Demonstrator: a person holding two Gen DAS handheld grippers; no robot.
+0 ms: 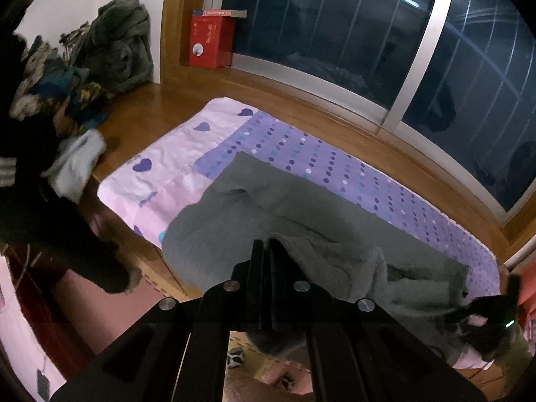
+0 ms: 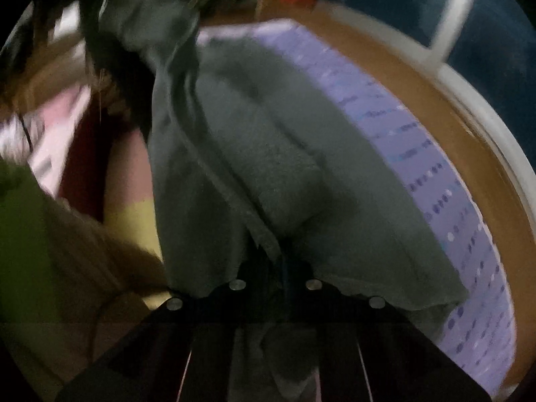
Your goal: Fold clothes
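Observation:
A grey fleece garment [image 1: 268,207] lies crumpled on a purple dotted and pink sheet [image 1: 301,154] spread over a wooden window bench. My left gripper [image 1: 266,246] is at the garment's near edge. Its jaws are shut, with a fold of the grey fleece caught in them and hanging below. A black device with a green light [image 1: 495,318] sits at the garment's lower right end. The right wrist view is blurred. There the grey garment [image 2: 268,154] drapes over my right gripper [image 2: 284,264], which is shut on the cloth, its fingertips hidden by the fabric.
A heap of other clothes [image 1: 114,47] stands at the back left of the bench [image 1: 150,110], with a pale cloth [image 1: 77,164] beside it. A red box [image 1: 211,40] leans at the dark window [image 1: 335,40]. A person's dark sleeve [image 1: 50,221] reaches in from the left.

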